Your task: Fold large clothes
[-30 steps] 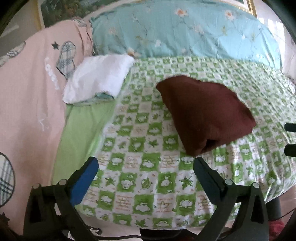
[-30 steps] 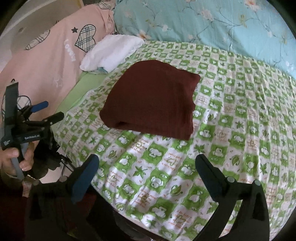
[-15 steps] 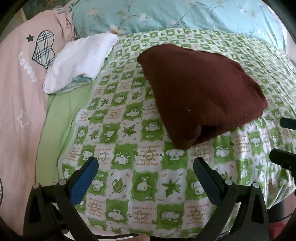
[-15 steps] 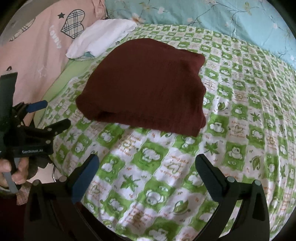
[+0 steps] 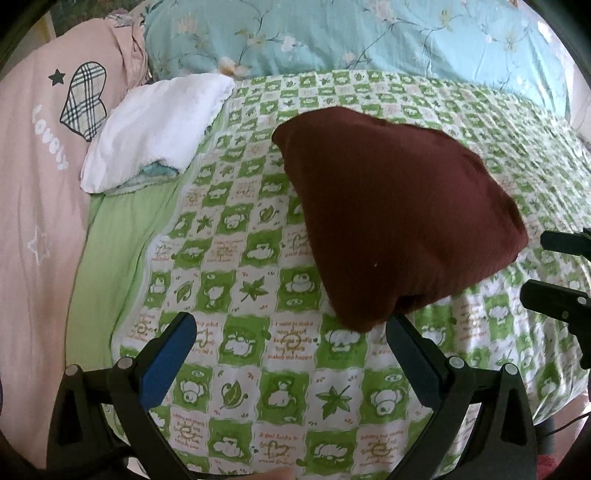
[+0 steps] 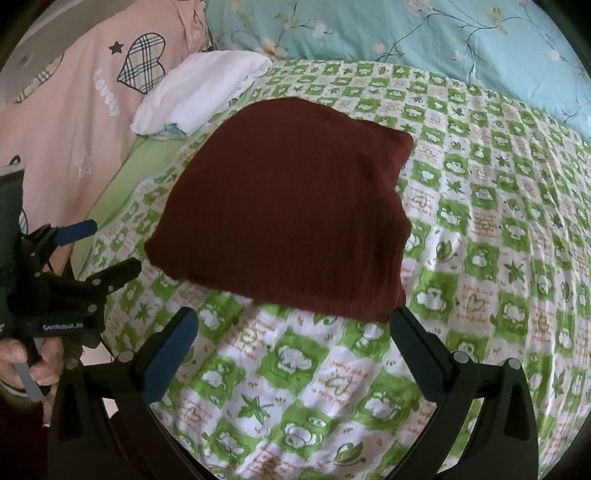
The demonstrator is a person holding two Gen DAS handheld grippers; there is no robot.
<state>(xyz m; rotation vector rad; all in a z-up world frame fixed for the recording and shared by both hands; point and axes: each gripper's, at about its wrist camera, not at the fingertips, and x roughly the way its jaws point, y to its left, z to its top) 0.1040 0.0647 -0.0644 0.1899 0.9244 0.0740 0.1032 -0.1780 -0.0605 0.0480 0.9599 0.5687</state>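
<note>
Maroon garment point(image 5: 399, 221) is lying folded into a thick bundle on the green-and-white checked sheet point(image 5: 240, 288), filling the centre and right of the left wrist frame and the middle of the right wrist frame point(image 6: 288, 225). The left gripper point(image 5: 291, 332) is hovering at the bottom of its frame with jaws spread wide, gripping nothing, its right finger just beside the bundle's near corner. The right gripper point(image 6: 293, 328) is likewise hanging released at the bottom of its frame, empty, close to the bundle's near edge. A white towel point(image 5: 159, 125) is sitting at upper left, against the pink quilt point(image 5: 33, 184). A floral blue pillow point(image 5: 351, 33) is spanning the top.
</note>
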